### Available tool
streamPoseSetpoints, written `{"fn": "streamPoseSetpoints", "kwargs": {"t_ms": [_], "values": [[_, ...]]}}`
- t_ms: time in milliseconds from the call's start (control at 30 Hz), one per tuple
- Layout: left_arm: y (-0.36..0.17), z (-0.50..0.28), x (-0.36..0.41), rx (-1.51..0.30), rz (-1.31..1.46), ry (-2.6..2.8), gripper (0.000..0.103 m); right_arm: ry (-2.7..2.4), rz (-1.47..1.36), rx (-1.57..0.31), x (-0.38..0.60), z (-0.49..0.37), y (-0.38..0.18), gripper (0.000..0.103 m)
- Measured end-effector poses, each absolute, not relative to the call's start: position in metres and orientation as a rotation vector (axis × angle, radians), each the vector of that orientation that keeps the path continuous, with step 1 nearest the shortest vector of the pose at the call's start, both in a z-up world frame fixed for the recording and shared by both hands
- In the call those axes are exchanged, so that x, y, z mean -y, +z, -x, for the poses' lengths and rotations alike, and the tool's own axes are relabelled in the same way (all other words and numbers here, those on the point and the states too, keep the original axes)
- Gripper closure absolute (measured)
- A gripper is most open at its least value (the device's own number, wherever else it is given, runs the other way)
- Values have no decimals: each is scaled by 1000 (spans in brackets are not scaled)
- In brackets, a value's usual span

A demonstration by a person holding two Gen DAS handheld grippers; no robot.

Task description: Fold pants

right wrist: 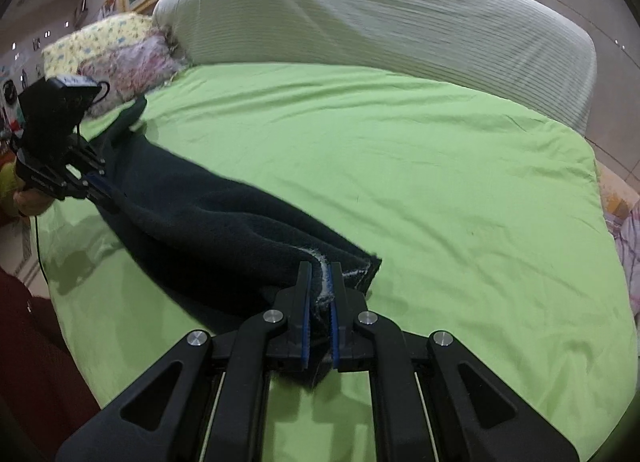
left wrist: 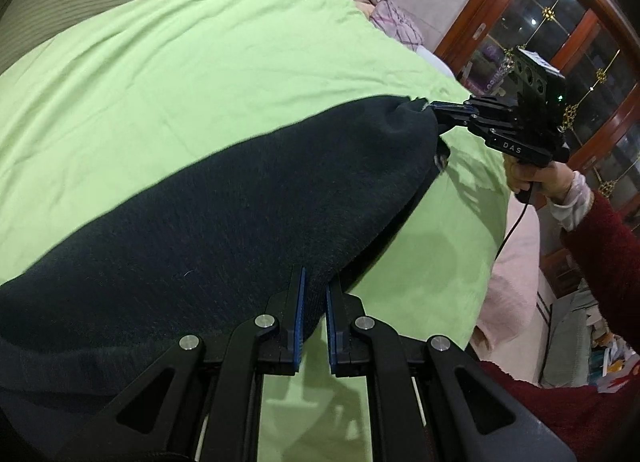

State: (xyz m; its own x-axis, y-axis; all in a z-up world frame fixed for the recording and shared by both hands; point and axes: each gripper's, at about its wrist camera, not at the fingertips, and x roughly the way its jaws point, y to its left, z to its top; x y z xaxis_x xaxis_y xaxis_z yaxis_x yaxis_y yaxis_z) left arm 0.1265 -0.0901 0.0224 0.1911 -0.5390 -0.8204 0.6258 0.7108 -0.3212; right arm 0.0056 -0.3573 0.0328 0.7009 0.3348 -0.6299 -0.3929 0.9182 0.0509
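Dark navy fleece pants point(left wrist: 224, 213) stretch between both grippers above a green bed sheet point(left wrist: 200, 73). My left gripper point(left wrist: 315, 282) is shut on one end of the pants, cloth pinched between its blue pads. In the left wrist view my right gripper point(left wrist: 434, 117) grips the far end of the pants. In the right wrist view my right gripper point(right wrist: 320, 282) is shut on the hem end of the pants point(right wrist: 208, 221), which shows a frayed pale edge. My left gripper point(right wrist: 105, 189) holds the other end at the left.
A striped white headboard cushion point(right wrist: 380, 9) stands behind the green sheet point(right wrist: 440, 181). Floral pillows point(right wrist: 120, 49) lie at the bed's left corner. A wooden glass cabinet point(left wrist: 560, 41) and a pink cover point(left wrist: 512, 282) are beside the bed. A red-sleeved arm point(left wrist: 608, 238) holds the right gripper.
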Motion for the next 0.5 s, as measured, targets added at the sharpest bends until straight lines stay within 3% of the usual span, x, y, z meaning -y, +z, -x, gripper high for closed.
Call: {"fn": "streamPoseSetpoints", "kwargs": {"t_ms": [200, 267, 333, 433, 500], "values": [[3, -135, 106, -1136, -67, -752, 94, 347, 86, -743, 356, -8, 12, 92], [3, -135, 107, -1134, -50, -729, 92, 319, 53, -752, 361, -6, 11, 76], [4, -132, 106, -1130, -28, -716, 78, 292, 19, -743, 368, 1, 12, 65], [5, -129, 100, -1135, 46, -699, 55, 270, -45, -715, 376, 18, 18, 63], [9, -126, 96, -1117, 79, -671, 55, 255, -89, -682, 378, 30, 24, 63]]}}
